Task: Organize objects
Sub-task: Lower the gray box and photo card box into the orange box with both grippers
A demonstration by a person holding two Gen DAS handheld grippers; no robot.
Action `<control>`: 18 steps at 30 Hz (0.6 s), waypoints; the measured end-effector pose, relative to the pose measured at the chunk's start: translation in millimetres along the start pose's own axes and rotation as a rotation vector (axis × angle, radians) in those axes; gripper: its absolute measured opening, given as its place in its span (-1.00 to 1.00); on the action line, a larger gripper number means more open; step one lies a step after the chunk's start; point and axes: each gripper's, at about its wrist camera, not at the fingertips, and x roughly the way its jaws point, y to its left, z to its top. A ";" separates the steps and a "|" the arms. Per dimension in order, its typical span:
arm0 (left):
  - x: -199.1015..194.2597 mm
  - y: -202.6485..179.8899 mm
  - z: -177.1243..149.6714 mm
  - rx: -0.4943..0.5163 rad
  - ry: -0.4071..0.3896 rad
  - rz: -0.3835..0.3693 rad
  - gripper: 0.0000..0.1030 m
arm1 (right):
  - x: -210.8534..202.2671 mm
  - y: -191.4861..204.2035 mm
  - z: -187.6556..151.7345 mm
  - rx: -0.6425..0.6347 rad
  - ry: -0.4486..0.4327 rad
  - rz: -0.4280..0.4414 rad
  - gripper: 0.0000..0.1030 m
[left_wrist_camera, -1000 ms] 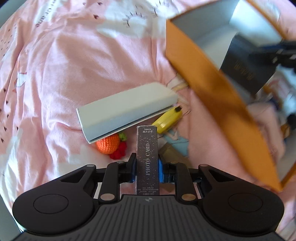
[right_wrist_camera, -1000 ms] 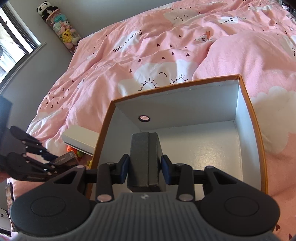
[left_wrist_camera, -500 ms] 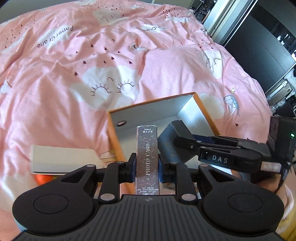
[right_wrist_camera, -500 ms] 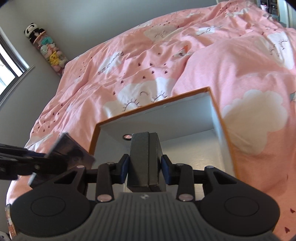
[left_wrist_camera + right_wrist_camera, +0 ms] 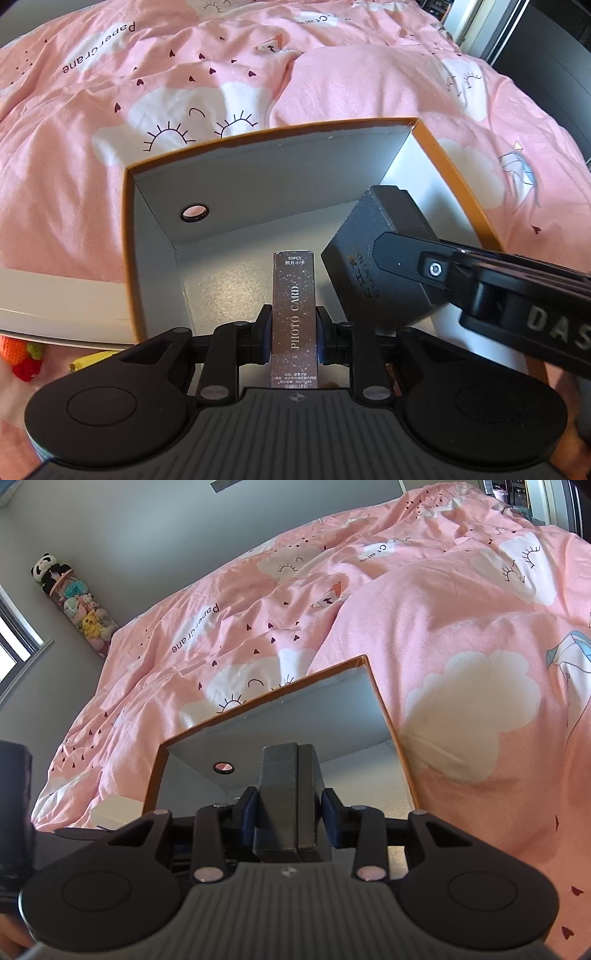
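Now left gripper [image 5: 294, 341] grips photo card box [image 5: 294, 317], right gripper [image 5: 289, 810] grips dark box [image 5: 290, 797], over open box [image 5: 236, 184]

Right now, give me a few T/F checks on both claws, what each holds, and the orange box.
1. The left claw is clamped on a slim box printed PHOTO CARD. True.
2. The right claw is empty. False: it grips a dark grey box.
3. The orange box has a closed lid. False: it is open on top, its white inside showing.
4. Both held items are over the orange box's opening. True.
5. The box's inner wall has a round hole. True.
6. The box sits on a wooden desk. False: it rests on a pink bedspread.
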 end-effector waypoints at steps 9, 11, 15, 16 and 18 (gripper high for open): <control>23.8 3.1 -8.0 -0.062 0.071 0.005 -0.52 | 2.2 -1.8 -4.6 0.014 0.013 0.015 -0.25; 23.2 2.3 -6.8 -0.060 0.091 0.012 -0.51 | 2.3 -1.9 -5.0 0.014 0.013 0.014 -0.25; 14.0 -5.3 -6.7 0.018 0.097 0.079 -0.39 | 2.2 -2.6 -5.6 0.020 0.014 0.017 -0.25; 11.6 -7.5 -7.1 0.039 0.096 0.099 -0.38 | 2.2 -2.7 -5.7 0.019 0.015 0.016 -0.25; 8.0 -12.1 -8.6 0.080 0.102 0.134 -0.37 | 2.2 -3.0 -5.8 0.019 0.015 0.016 -0.25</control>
